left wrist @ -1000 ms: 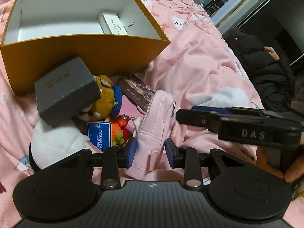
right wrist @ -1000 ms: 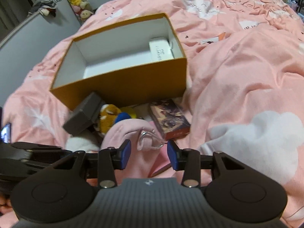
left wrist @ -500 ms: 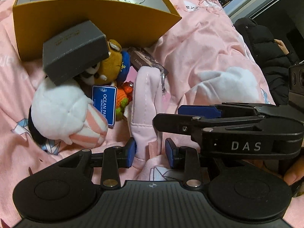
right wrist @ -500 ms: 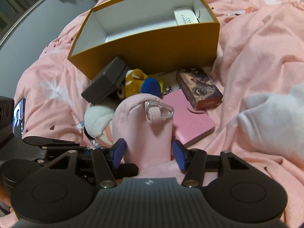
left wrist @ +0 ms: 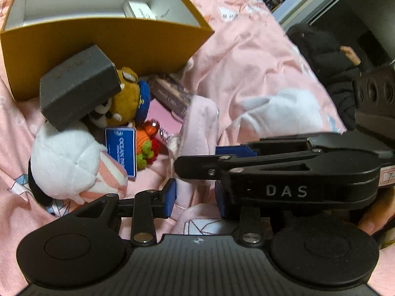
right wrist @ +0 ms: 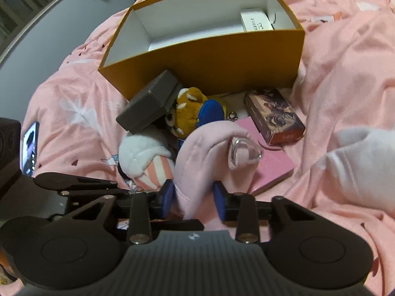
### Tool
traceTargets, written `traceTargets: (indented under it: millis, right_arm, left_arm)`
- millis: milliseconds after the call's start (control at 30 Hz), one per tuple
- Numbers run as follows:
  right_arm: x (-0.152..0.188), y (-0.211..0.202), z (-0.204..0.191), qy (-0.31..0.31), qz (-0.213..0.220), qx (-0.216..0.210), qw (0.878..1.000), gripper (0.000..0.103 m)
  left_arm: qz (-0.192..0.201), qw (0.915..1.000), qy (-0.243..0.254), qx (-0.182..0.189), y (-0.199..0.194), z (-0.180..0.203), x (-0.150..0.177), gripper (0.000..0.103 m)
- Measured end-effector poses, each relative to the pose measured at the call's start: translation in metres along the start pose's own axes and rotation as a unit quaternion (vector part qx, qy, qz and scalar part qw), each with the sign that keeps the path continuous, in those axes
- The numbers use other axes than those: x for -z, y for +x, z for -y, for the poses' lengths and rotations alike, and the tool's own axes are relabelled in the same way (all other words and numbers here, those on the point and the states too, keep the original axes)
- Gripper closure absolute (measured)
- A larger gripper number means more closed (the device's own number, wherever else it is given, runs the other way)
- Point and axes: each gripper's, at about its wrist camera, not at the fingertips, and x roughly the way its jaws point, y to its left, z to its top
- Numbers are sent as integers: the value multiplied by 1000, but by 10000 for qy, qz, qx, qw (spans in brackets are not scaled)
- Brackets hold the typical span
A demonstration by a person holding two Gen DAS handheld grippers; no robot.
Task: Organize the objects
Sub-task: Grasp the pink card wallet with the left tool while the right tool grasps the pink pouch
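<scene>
A soft pink pouch with a clear carabiner stands lifted between both grippers. My right gripper is shut on the pouch's lower part. My left gripper has its blue pads on either side of the same pouch and grips its bottom edge. The right gripper's fingers cross the left wrist view just above the left gripper. Behind stands an open orange box with a small white box inside.
In front of the box lie a grey box, a brown plush bear, a white plush, a card deck box and a pink booklet. A blue tag and orange keychain lie there too. A phone lies left.
Both grippers have drawn back and up with the pink pouch, away from the orange box. The right gripper has closed tighter on it and now crosses in front of the left gripper.
</scene>
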Motion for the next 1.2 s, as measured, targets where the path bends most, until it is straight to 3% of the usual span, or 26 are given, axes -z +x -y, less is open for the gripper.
traceTargets:
  millis: [200,300,400,467,533,633,733,833,1033,1200]
  right_arm:
    - [-15,-19,14,12,344,-323,9989,73]
    - [-30,-24,28,77,454,-375,9982,73]
    - [-40,-20,53,425,184,-376,9982,73]
    - [-41,-23,63,476,141,-132,9987,72]
    - [-39,-28,68,308,206,567,9977,71]
    - [-36,-30,82,500,172,643,9965,70]
    - [-32,-32,81,286,289,1117,9929,69]
    - [-26,-39,78,28,322,1473,9886,67]
    - [-14,-53,89,36,414,1621,9859,66]
    - [-10,-49,87,-41,493,1669,9847,66]
  left_arm:
    - [513,9977,-222,378,-25,-11,-9,63]
    - [637,9969,-383,267,-27,-15,-17,63]
    - [503,9975,-472,133,-18,-15,-24,63]
    - [404,9981,-463,67,-9,-13,-31,63]
    - [275,9983,-509,11,1,-12,-38,63]
    - [73,9971,-751,-105,18,-15,-48,63]
    - [-137,9937,-1060,-349,35,-17,-56,63]
    - [-337,9904,-1232,-521,51,-14,-62,56]
    - [-640,9771,-1822,-891,85,-18,-62,54]
    - [-750,9714,-1990,-1053,103,-19,-56,54]
